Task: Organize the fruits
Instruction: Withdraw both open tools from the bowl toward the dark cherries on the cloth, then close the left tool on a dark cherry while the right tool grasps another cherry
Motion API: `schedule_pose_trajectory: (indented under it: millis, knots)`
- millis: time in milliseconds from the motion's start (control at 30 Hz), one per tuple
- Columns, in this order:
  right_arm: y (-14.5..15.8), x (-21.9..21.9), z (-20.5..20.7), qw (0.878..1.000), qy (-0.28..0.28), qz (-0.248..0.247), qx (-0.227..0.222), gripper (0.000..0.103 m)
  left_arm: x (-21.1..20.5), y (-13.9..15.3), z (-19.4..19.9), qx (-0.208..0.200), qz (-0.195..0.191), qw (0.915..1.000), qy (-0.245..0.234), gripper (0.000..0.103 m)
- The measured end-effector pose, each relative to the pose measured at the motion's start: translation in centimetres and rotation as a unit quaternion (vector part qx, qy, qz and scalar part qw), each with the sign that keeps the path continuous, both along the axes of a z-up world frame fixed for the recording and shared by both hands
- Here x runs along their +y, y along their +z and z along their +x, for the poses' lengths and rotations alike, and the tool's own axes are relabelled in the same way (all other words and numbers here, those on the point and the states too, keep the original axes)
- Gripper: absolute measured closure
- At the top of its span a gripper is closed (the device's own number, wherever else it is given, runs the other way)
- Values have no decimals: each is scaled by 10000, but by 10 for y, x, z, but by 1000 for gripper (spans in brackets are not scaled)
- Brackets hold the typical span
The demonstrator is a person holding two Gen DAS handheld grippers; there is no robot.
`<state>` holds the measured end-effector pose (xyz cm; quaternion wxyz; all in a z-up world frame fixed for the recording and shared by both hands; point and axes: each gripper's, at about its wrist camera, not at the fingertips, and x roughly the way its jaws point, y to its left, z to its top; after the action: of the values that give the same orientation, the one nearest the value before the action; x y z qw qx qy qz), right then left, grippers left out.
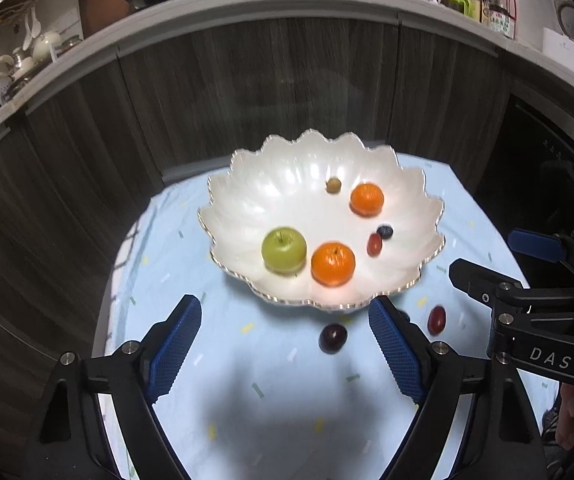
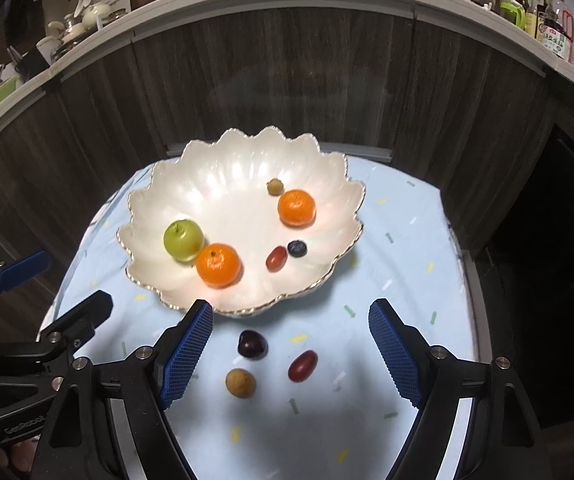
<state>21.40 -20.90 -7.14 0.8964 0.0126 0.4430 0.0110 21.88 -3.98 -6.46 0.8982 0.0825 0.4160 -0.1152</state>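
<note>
**A:** Where does the sorting stand?

**B:** Midway, by the look of it. Beyond both tongs, the scalloped bowl (image 2: 167,184) on the worktop (image 2: 399,240) holds an apple (image 2: 183,239), two oranges (image 2: 219,265) and smaller fruit. Three pieces lie loose.

**A:** And the tongs?

**B:** Right tongs (image 2: 291,354) spread wide, empty, bracketing a dark plum (image 2: 252,344), red grape (image 2: 302,365) and brown longan (image 2: 240,383). Left tongs (image 1: 285,344) equally wide, empty, alongside.

**A:** Next?

**B:** Likely lowering the right pair around one piece, closing gently.

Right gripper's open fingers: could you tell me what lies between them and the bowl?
In the right wrist view, three loose fruits: a dark cherry, a red grape and a brown longan, on the cloth.
</note>
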Motion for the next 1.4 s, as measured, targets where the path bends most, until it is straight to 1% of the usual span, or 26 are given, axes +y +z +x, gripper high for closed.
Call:
schedule_pose_trajectory:
  millis: [267,467,633,733,833,1000,1100,1200,1367,1400]
  knots:
    - [-22,1,1,9996,55,58,277,24,-2,-23,0,287,46,9995,-156,18]
    - [-37,2,5,9987,132,82,494,28,-7,-43,1,527,54,9980,-357,19]
    - [-46,5,7,9981,204,75,584,28,-8,-56,3,696,-4,9966,-445,20]
    - [-50,7,10,9976,245,101,643,31,-8,-61,6,771,-38,9959,-467,22]
    - [-54,8,12,9972,277,141,683,31,-8,-67,10,857,-83,9951,-479,23]
    - [-61,10,16,9962,345,206,774,32,-12,-75,12,925,-69,9940,-586,29]
    - [-67,11,19,9953,416,220,849,36,-15,-80,14,969,-79,9930,-668,34]
    - [-72,11,22,9942,471,260,933,40,-16,-86,17,1025,-114,9922,-699,35]
    - [-81,10,27,9930,506,328,1015,41,-19,-91,22,1051,-166,9916,-741,37]
    - [-82,10,28,9928,516,330,1028,41,-19,-92,22,1050,-165,9915,-744,39]
